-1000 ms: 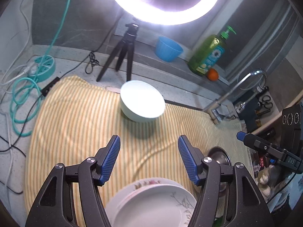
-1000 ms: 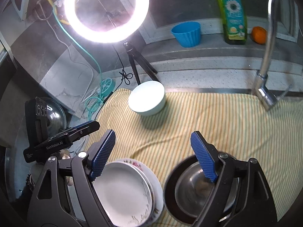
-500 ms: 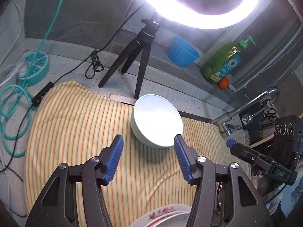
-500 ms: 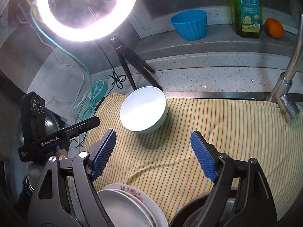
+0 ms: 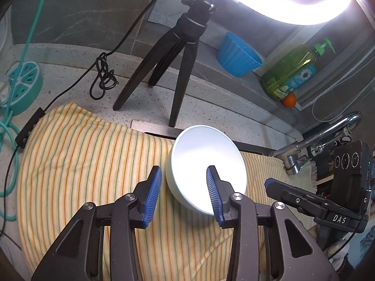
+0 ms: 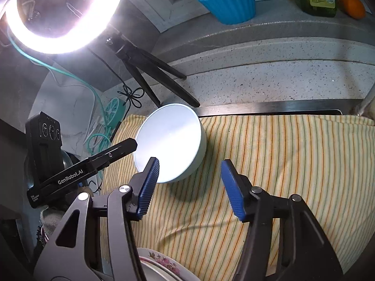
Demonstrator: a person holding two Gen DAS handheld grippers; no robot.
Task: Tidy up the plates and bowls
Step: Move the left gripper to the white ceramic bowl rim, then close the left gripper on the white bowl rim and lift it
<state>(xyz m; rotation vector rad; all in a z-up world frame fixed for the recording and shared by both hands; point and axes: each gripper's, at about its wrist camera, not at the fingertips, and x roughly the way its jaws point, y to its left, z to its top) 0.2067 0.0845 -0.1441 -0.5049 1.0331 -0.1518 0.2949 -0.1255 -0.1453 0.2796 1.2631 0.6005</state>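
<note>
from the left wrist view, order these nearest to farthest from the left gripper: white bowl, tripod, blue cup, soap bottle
1. white bowl: on the striped cloth, its near rim between the open fingers of the left gripper.
2. tripod: on the counter behind the bowl, slightly left.
3. blue cup: on the back ledge, right of the tripod.
4. soap bottle: same ledge, further right.

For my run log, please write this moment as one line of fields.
left gripper: open, jaws astride near rim of white bowl | right gripper: open, empty | bowl: on striped cloth, not gripped
</note>
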